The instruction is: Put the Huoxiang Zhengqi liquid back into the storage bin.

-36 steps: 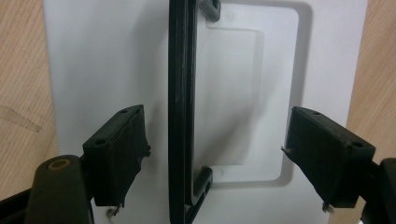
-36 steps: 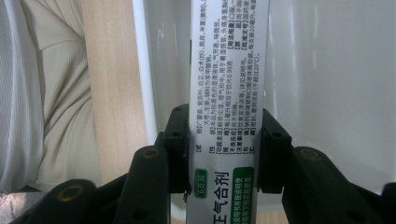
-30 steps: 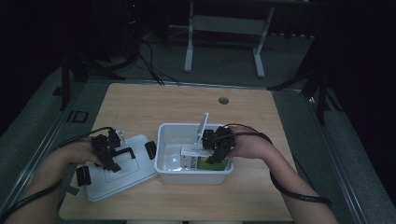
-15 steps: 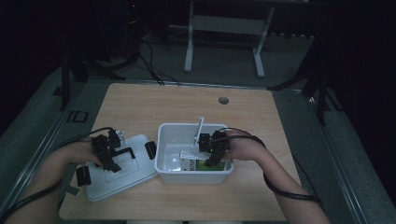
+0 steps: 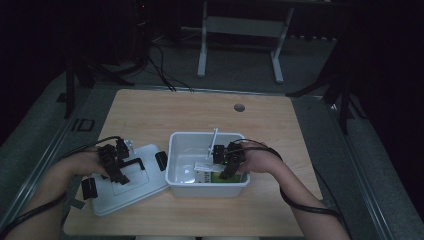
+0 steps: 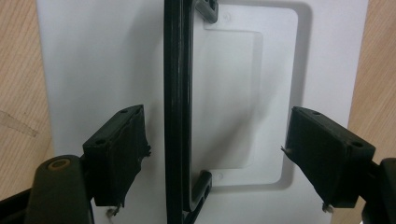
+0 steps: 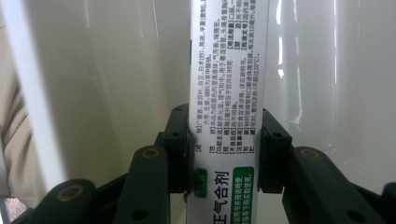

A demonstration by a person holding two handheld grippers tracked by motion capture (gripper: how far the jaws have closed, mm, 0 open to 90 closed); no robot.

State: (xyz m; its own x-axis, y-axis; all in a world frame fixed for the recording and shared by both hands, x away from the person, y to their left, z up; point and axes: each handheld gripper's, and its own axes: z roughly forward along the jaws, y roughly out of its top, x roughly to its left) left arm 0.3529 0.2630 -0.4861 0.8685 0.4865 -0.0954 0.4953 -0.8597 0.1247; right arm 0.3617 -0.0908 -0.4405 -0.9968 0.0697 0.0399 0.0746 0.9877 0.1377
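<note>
Tongs, right [image 7: 225,154]: clenched on slim white cardboard box with green label [image 7: 227,93], inside white plastic bin [image 5: 182,145] on table [image 5: 280,120]. Box likely light, crushable; grip narrow sides. Tongs, left [image 6: 233,158]: released, astride black handle [image 6: 178,93] of white lid [image 6: 93,56].

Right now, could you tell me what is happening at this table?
A person is working with a gripper in each hand. The right gripper is inside the white bin, its fingers closed on a white and green medicine box. The left gripper hovers open over the bin's lid, which lies on the table beside the bin, its fingers on either side of the black handle.
</note>
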